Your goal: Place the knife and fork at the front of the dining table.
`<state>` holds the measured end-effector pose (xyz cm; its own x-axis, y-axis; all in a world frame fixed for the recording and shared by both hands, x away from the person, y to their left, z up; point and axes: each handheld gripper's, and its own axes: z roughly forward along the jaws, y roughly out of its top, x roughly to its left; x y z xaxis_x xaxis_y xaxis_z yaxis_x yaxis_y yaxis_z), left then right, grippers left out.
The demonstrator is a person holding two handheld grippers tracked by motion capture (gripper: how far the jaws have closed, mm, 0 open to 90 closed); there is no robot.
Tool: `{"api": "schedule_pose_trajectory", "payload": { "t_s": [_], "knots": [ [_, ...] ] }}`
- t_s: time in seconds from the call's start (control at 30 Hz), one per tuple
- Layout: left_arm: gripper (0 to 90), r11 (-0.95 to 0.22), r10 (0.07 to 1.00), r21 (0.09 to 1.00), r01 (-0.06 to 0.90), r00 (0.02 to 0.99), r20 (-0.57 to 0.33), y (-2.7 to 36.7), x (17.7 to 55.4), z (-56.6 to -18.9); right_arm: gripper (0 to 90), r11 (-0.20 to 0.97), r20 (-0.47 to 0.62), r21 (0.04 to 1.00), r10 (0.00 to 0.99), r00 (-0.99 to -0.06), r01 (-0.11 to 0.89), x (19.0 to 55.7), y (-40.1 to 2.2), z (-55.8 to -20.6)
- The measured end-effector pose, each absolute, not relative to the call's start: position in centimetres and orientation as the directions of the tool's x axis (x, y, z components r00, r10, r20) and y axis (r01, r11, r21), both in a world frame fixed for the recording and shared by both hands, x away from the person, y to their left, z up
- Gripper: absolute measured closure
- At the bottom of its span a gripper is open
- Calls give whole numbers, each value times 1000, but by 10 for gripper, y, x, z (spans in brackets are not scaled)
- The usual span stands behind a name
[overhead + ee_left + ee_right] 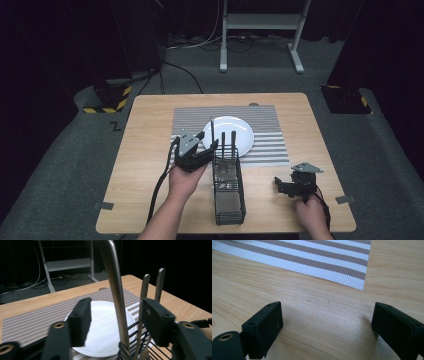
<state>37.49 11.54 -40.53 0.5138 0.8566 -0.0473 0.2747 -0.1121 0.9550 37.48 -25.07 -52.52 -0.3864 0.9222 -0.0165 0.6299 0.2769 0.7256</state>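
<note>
Left gripper view | my left gripper [113, 320] spread around utensil handle [116, 297], gaps either side | right gripper [325, 328] spread over bare table [317, 312], near placemat edge [362, 286]

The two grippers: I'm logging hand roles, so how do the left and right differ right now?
The left gripper is raised at the wire basket, its open jaws on either side of an upright metal handle; the right gripper sits low over bare table with nothing between its jaws. The left faces the white plate; the right faces the striped mat. Both are open.
</note>
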Motion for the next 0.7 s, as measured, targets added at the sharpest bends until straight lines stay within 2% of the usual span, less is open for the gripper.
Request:
{"api": "schedule_pose_trajectory", "payload": {
  "t_s": [0.47, 0.7],
  "knots": [
    [770, -88, 870, 949, 303, 487, -75, 104, 376, -415, 99, 276, -16, 725, 923, -385, 631, 375, -251, -525],
    [792, -54, 877, 957, 285, 472, -91, 101, 366, -415, 99, 276, -16, 725, 923, -385, 631, 375, -251, -525]
  ]
}}
